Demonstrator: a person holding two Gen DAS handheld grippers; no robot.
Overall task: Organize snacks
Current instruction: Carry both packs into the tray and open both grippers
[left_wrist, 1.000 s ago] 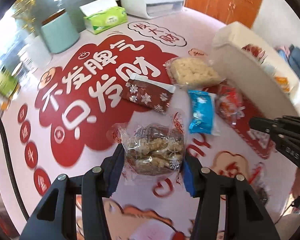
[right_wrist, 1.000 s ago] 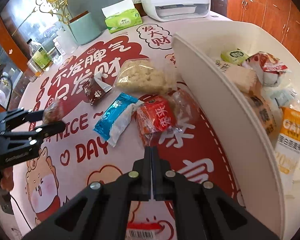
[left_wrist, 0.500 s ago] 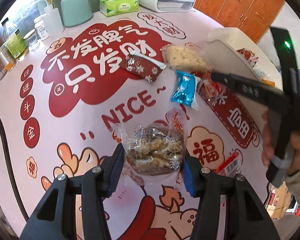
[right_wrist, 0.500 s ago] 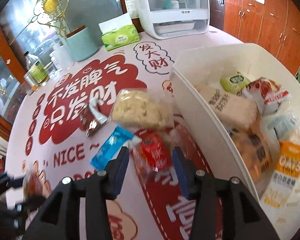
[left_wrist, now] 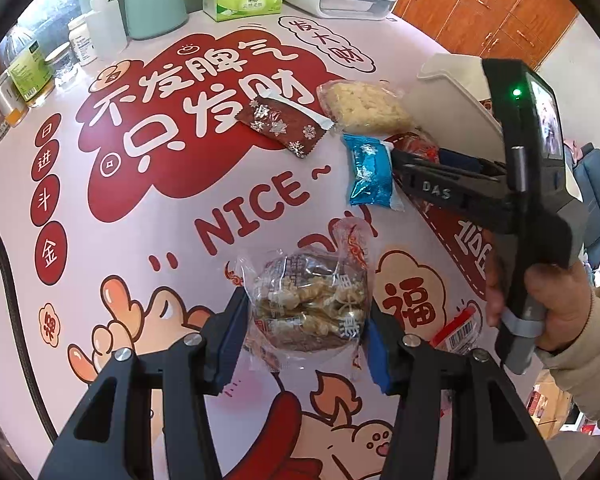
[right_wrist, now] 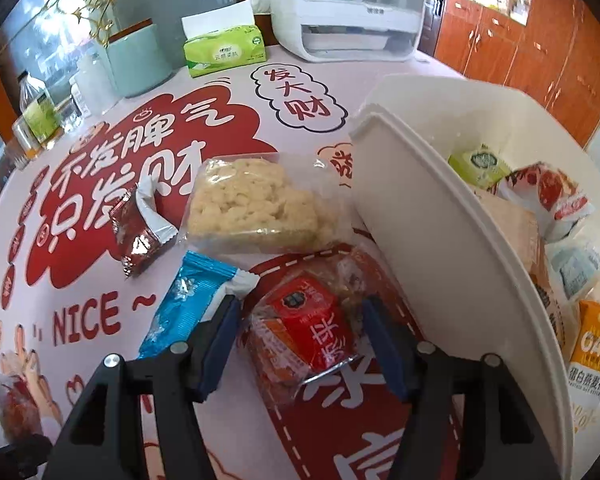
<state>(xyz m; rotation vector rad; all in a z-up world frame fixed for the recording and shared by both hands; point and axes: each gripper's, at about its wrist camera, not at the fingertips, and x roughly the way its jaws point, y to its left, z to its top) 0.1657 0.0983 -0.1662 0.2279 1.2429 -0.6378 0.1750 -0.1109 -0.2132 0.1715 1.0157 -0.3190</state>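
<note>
Festive red-n-pink tablecloth (right_wrist: 228,92), snacks half sorted.
Your left gripper (left_wrist: 304,344) was clamped on the clear nut-snack pack (left_wrist: 310,304); right gripper (right_wrist: 300,340) was opening, jaws straddling the red packet (right_wrist: 308,332) w/o touching it, right beside the white bin (right_wrist: 440,240). Risk imo: crinkly film slips, or the left pad snags the blue packet (right_wrist: 188,296) b/c it's touching.

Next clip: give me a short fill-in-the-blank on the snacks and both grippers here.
1. The left gripper is shut on a clear pack of ____ snack pieces.
2. The right gripper, its fingers opening, straddles the ____ packet.
3. The blue packet lies outside the right gripper's ____ finger.
4. The white bin already holds ____ snacks.

Missing words: brown; red; left; several
</note>
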